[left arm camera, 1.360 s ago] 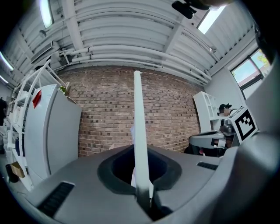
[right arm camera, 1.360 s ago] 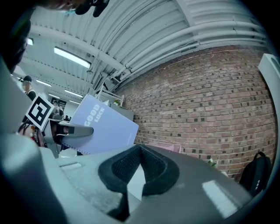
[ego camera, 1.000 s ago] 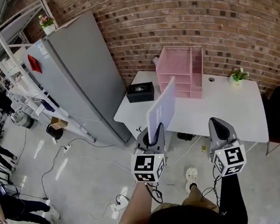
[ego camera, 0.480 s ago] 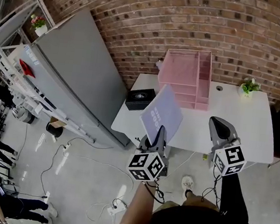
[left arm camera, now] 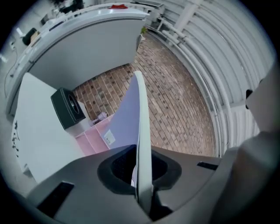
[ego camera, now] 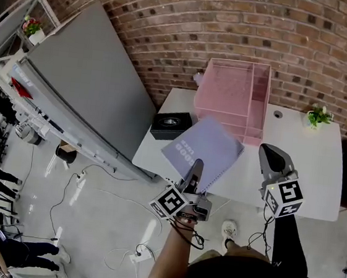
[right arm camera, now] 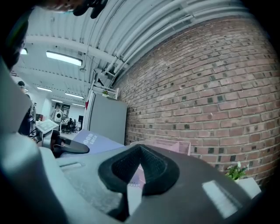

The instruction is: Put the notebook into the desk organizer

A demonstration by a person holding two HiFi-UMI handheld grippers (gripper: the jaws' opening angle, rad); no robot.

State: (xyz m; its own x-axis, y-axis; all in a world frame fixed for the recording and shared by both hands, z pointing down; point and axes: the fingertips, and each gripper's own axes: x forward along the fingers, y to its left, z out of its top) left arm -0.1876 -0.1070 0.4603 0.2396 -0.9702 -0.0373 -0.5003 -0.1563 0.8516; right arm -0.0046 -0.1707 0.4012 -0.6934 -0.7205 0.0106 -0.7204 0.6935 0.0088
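Grips notebook (ego camera: 203,148) by near short edge in clenched left gripper (ego camera: 195,167), with right gripper (ego camera: 271,157) closed on nothing. Rolls it from edge-up a second ago to near flat, cover up, nearer organizer (ego camera: 232,92); looks ready for a tray. Holds it above table (ego camera: 307,163) front edge, aims long axis away toward organizer.

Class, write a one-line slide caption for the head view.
Left tongs grip a lavender notebook at the white table, facing the pink desk organizer.
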